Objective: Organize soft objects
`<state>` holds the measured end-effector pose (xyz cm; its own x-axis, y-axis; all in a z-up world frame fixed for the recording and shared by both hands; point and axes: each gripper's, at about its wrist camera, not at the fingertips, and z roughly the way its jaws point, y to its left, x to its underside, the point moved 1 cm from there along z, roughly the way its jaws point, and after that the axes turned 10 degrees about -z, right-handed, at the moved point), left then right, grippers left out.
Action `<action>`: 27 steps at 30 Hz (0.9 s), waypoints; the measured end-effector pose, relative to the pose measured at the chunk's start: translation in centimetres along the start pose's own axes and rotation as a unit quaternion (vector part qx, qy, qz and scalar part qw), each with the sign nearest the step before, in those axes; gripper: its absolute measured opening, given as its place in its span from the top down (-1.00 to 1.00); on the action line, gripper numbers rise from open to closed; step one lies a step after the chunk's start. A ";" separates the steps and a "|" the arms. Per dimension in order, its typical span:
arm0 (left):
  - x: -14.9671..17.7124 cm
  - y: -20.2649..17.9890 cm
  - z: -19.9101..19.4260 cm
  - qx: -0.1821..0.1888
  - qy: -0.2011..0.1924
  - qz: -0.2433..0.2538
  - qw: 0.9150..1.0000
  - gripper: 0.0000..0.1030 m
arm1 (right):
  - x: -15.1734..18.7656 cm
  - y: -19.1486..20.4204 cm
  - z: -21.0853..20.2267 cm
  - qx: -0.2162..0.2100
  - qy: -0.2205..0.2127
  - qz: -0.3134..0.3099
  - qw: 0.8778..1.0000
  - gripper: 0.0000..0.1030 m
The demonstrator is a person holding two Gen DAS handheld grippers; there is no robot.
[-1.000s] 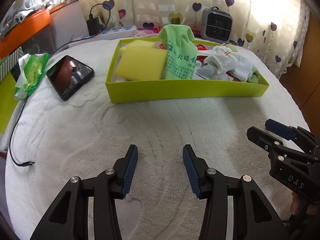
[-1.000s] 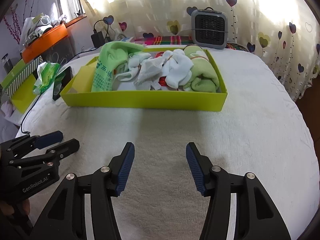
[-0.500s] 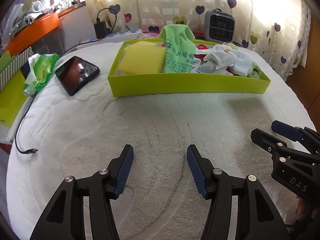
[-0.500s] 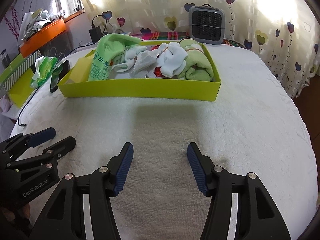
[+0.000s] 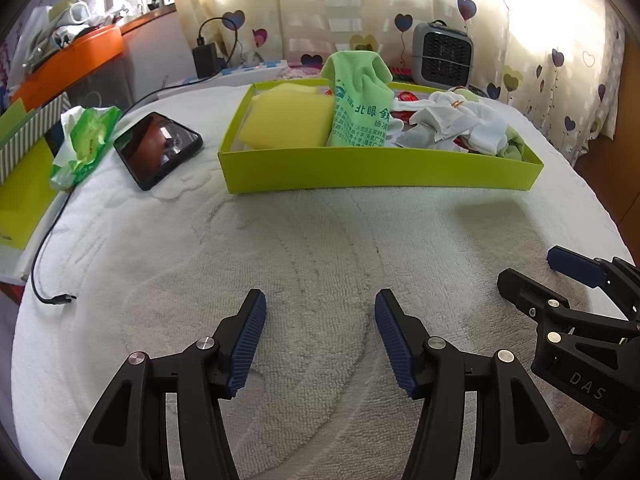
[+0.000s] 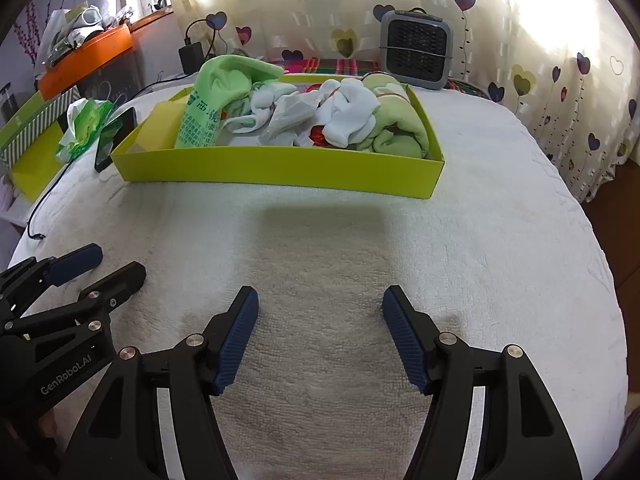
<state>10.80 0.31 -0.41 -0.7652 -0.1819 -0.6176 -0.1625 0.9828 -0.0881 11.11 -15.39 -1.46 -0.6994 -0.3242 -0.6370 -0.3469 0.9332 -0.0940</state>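
Left wrist view shows your left claw (image 5: pixel 320 338) nearest to you, low over the white towel cover (image 5: pixel 320 248) of the bench. Its jaws are spread wide and have just been opening; only bare towel lies between them. At the right edge of this view you see your right claw (image 5: pixel 532 270) coming in from the side.

From the right wrist view, your right claw (image 6: pixel 320 334) is also spread, its jaws have just been opening further, and nothing is between the blue pads (image 6: pixel 236 344). Your left claw (image 6: pixel 108 266) shows at the lower left of that view, near the right one but apart from it.

Farther on, well apart from both claws, the lime-green box (image 5: pixel 380 170) stands on the towel. The soft things are all inside it. At its left end lies a yellow sponge (image 5: pixel 288 122). Next to the sponge a green cloth with printed characters (image 5: pixel 360 104) stands up above the wall of the box. In the middle is a heap of white socks (image 6: pixel 320 114), and at the right end a folded light-green cloth (image 6: pixel 396 132) touches the wall.

To the left of the box, a black phone (image 5: pixel 158 148) lies flat on the towel, and beside it a green tissue pack (image 5: pixel 86 140). A black cable (image 5: pixel 48 264) runs along the left edge of the bench.

Behind the box, a small grey heater (image 6: pixel 416 50) stands before a curtain with hearts (image 6: pixel 560 60).
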 end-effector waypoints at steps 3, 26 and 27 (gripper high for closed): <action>0.0 0.0 0.0 0.000 0.000 0.000 1.000 -0.10 | 0.0 0.0 0.0 0.003 0.001 -0.003 1.000 -0.28; 0.0 0.0 0.0 0.000 0.000 0.000 1.000 -0.10 | 0.0 0.1 0.0 0.003 0.001 -0.003 1.000 -0.29; 0.0 0.0 0.0 0.000 0.000 0.000 1.000 -0.10 | 0.0 0.1 0.0 0.003 0.001 -0.003 1.000 -0.29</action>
<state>10.82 0.30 -0.42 -0.7648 -0.1824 -0.6179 -0.1627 0.9827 -0.0888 11.08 -15.29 -1.52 -0.6990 -0.3302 -0.6343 -0.3471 0.9322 -0.1027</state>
